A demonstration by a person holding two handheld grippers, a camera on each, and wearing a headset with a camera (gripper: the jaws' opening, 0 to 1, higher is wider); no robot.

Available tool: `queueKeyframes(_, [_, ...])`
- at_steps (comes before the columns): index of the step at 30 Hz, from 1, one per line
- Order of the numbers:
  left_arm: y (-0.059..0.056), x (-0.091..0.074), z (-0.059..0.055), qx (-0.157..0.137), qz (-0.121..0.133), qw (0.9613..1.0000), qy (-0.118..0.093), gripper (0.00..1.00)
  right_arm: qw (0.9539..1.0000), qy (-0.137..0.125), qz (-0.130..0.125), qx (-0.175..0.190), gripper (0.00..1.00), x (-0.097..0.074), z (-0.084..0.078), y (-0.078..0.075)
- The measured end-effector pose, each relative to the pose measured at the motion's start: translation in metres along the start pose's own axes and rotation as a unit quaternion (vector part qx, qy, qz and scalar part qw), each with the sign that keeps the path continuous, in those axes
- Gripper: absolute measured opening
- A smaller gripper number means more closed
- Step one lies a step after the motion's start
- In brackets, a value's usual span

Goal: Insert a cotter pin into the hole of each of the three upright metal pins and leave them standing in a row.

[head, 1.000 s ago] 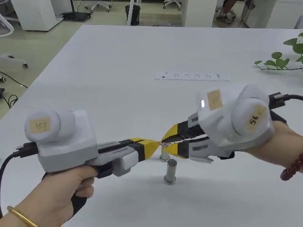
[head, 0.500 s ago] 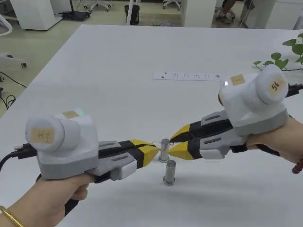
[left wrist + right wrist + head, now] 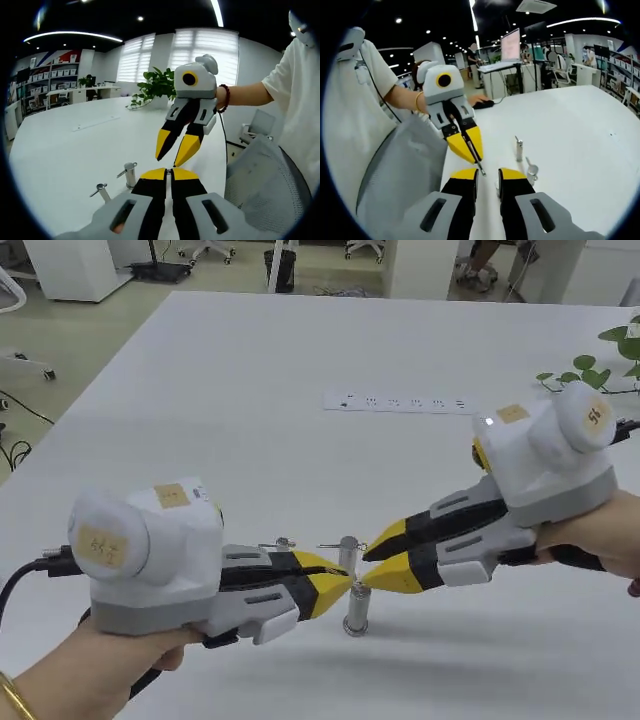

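The left hand-held gripper point(image 3: 344, 584) had its jaws pressed together, tips aimed in at the cluster of upright metal pins point(image 3: 348, 540). In the right gripper view a thin dark line ran out past those tips, and I could not tell whether it was a held cotter pin or only the jaw's edge. The right hand-held gripper point(image 3: 367, 568) faced it from the other side with a narrow gap between its jaws and nothing in them. That was probably so the two could meet over a pin and steady a thin wire from both ends. Between the two sets of tips stood the middle pin point(image 3: 348, 558), a cotter pin point(image 3: 330, 545) lying crosswise through its top and sticking out to the left. A second pin point(image 3: 284, 542) showed just behind the left gripper's body, also carrying one. The near pin point(image 3: 356, 610) stood just below the tips on the tabletop point(image 3: 250, 400), its top too crowded by the jaws to say whether it was pinned. Counted: two grippers, three upright pins, two cotter pins plainly seated. Farther back were one power strip point(image 3: 400, 401) and one plant point(image 3: 590, 370) at the edge.
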State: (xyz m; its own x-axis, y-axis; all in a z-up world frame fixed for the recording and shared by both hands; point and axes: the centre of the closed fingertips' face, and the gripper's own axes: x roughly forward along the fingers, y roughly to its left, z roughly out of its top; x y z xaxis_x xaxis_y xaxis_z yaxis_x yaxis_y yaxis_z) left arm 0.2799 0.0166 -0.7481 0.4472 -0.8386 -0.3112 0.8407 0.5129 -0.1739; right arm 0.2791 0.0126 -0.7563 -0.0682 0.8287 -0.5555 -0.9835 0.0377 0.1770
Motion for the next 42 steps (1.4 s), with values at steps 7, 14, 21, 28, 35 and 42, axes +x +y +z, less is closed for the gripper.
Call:
queueKeyframes(7, [-0.003,0.000,0.001,0.008,-0.010,0.9999,0.001,0.00,0.9999,0.004,0.016,-0.001,0.17,0.001,-0.004,0.007])
queueKeyframes(14, [-0.009,0.000,0.002,0.013,-0.025,0.9996,0.000,0.00,0.9995,-0.001,0.030,-0.011,0.15,0.004,-0.004,0.013])
queueKeyframes(21, [-0.013,0.000,0.004,0.016,-0.034,0.9993,-0.005,0.00,0.9988,-0.009,0.042,-0.022,0.10,0.007,-0.003,0.018])
queueKeyframes(28, [-0.016,0.000,0.004,0.018,-0.039,0.9990,-0.006,0.00,0.9981,-0.006,0.049,-0.036,0.06,0.007,-0.004,0.021])
queueKeyframes(35, [-0.019,0.002,0.001,0.021,-0.040,0.9990,0.000,0.02,0.9960,0.026,0.046,-0.072,0.03,0.005,-0.010,0.021])
queueKeyframes(42, [-0.019,0.006,-0.003,0.037,-0.029,0.9989,0.006,0.06,0.9944,0.057,0.036,-0.082,0.03,0.004,-0.016,0.022])
